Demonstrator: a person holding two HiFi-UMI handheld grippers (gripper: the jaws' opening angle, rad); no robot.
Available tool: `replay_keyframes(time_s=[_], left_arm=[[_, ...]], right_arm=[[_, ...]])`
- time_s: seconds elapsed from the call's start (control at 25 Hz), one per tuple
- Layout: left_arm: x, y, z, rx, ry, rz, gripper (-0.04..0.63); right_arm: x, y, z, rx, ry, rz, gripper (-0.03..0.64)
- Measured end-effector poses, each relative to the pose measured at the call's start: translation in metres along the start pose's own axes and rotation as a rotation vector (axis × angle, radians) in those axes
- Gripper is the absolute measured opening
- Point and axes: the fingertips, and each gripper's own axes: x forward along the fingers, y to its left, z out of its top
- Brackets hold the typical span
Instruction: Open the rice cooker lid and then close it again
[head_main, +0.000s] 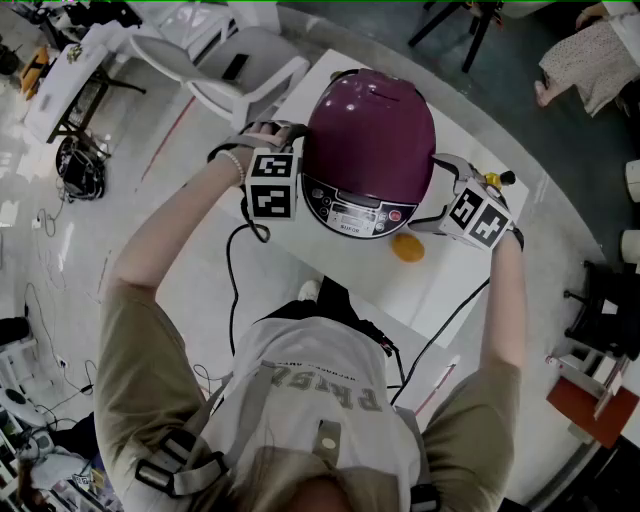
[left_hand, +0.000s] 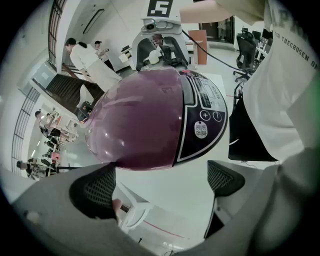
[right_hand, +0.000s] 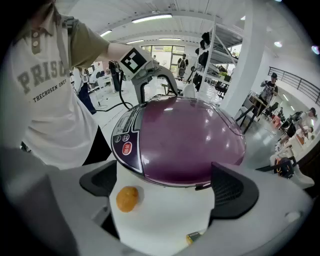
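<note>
Lid (head_main: 372, 115) is down on the purple rice cooker (head_main: 368, 150), mid white table (head_main: 445, 290) in the head view, with the left gripper (head_main: 285, 135) and right gripper (head_main: 448, 178) flanking it. Left gripper view: jaws wide apart, nothing between them, cooker just ahead. Right gripper view: same deal, spread and empty, small orange ball (right_hand: 127, 198) nearby. My guess is the opening isn't started yet, though honestly it could all be done.

- rice cooker (head_main: 368, 135): base hidden from above, head view centre; panel (head_main: 350, 212) print too small to read
- left gripper (right_hand: 156, 90): tips behind the cooker, top centre of right gripper view
- small yellow-tipped item (right_hand: 192, 237), bottom centre of that view: mostly cut off, can't tell what it is
- person (head_main: 590, 50), head view upper right: cut by frame edge
- distant people (left_hand: 45, 132), left edge of left gripper view: too small to make out
</note>
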Motion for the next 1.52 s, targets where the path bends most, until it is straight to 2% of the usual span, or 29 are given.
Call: replay_keyframes(time_s=[0.4,0.8,1.04,1.4,1.52], left_arm=[[0.004,0.001,-0.003,0.040,0.025,0.026,0.583],[0.006,0.003,-0.008,0.123,0.088,0.053,0.583],[0.009,0.004,-0.013,0.188,0.141,0.060,0.583],[0.012,0.005,-0.017,0.237,0.192,0.083,0.586],[0.014,0.004,-0.018,0.239,0.198,0.077,0.586]], right_arm=[[0.001,0.000,-0.001,-0.002,0.002,0.004,0.558],[0.003,0.001,-0.004,-0.016,0.048,0.001,0.560],[0.007,0.002,-0.009,-0.059,0.114,0.005,0.558],[0.010,0.003,-0.017,-0.095,0.245,0.010,0.558],[0.013,0.004,-0.019,-0.098,0.257,0.002,0.558]])
